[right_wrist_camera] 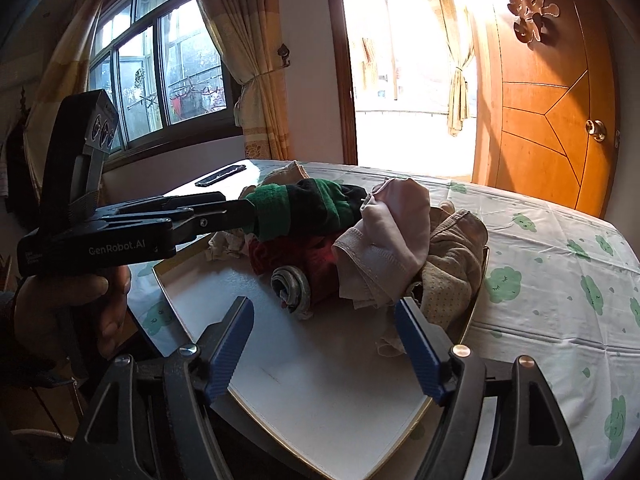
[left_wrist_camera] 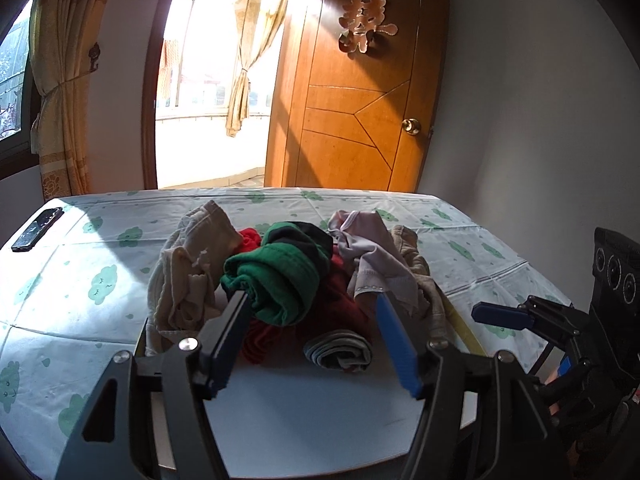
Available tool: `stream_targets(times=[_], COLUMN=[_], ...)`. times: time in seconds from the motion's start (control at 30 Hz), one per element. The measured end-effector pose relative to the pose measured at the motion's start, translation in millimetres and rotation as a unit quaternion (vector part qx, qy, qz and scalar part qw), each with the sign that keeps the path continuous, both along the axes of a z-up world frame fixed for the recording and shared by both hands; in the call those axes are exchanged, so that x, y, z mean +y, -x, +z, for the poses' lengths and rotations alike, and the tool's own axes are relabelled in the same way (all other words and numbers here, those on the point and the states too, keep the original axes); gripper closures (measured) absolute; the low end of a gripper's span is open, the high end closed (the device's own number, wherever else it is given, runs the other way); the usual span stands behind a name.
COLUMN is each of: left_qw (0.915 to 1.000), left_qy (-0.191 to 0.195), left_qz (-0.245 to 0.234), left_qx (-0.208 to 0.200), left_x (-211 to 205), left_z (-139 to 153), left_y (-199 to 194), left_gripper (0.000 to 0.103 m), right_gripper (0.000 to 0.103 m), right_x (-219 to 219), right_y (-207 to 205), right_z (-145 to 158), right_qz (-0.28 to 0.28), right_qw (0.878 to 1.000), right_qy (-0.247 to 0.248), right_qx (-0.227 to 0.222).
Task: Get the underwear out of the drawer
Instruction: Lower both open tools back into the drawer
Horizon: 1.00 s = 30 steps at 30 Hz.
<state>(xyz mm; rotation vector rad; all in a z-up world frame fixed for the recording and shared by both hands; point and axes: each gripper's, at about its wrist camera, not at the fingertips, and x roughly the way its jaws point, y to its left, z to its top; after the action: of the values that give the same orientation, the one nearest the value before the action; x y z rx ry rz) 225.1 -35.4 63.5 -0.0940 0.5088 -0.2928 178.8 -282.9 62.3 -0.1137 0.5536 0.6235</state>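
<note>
A shallow white-bottomed drawer (left_wrist_camera: 312,412) lies on the table, heaped with underwear. On top is a green-and-black piece (left_wrist_camera: 280,276); a pale pink one (left_wrist_camera: 368,248), a beige one (left_wrist_camera: 188,272), red fabric (left_wrist_camera: 344,300) and a small rolled grey piece (left_wrist_camera: 338,350) surround it. My left gripper (left_wrist_camera: 312,300) is open astride the heap, its left finger against the green piece and its right finger apart from it. In the right wrist view my right gripper (right_wrist_camera: 325,304) stands open over the bare drawer bottom (right_wrist_camera: 320,380), just short of the rolled grey piece (right_wrist_camera: 290,284), gripping nothing.
A cloud-patterned cloth (right_wrist_camera: 560,280) covers the table. A dark phone (left_wrist_camera: 38,230) lies at its far left corner. A person's hand (right_wrist_camera: 60,312) holds the left gripper (right_wrist_camera: 248,210). A wooden door (left_wrist_camera: 360,120) and a bright doorway stand behind the table.
</note>
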Motion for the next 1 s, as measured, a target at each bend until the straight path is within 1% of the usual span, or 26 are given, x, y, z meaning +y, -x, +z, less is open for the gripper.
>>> stream_targets(times=[0.07,0.13,0.3,0.5,0.6,0.7,0.8,0.9,1.0], left_qw=[1.0,0.9999,0.9996,0.9986,0.9978,0.9969,0.9961,0.9946,0.9927], left_qy=[0.006,0.009,0.005,-0.025,-0.043,-0.063,-0.081,-0.1,-0.112], left_qz=[-0.003,-0.009,-0.021,-0.029,-0.034,-0.035,-0.033,-0.026,-0.021], left_qx=[-0.002,-0.005,-0.02,-0.037,-0.038,-0.031,-0.015,0.007,0.039], left_x=[3,4,5,3,3,4,7,12,18], left_z=[0,-1,-5,-18,-28,-41,-58,-77,-93], left_y=[9,19,50,90,106,118,125,128,125], left_gripper=[0.037,0.035,0.032,0.029,0.028,0.027,0.025,0.025,0.025], right_gripper=[0.027,0.026,0.026,0.026,0.026,0.026,0.026,0.026,0.026], right_x=[-1,-3,-5,-14,-15,-12,-7,-4,-2], right_y=[6,12,35,70,85,98,107,112,110], right_z=[-3,-6,-14,-22,-30,-43,-60,-77,-90], right_qz=[0.003,0.005,0.011,0.018,0.025,0.031,0.044,0.052,0.058], right_qw=[1.0,1.0,1.0,1.0,1.0,0.999,0.998,0.996,0.994], right_qy=[-0.004,-0.007,-0.005,-0.009,0.0,0.023,0.049,0.068,0.08], right_qx=[0.001,0.002,0.01,0.009,0.008,0.013,0.024,0.037,0.056])
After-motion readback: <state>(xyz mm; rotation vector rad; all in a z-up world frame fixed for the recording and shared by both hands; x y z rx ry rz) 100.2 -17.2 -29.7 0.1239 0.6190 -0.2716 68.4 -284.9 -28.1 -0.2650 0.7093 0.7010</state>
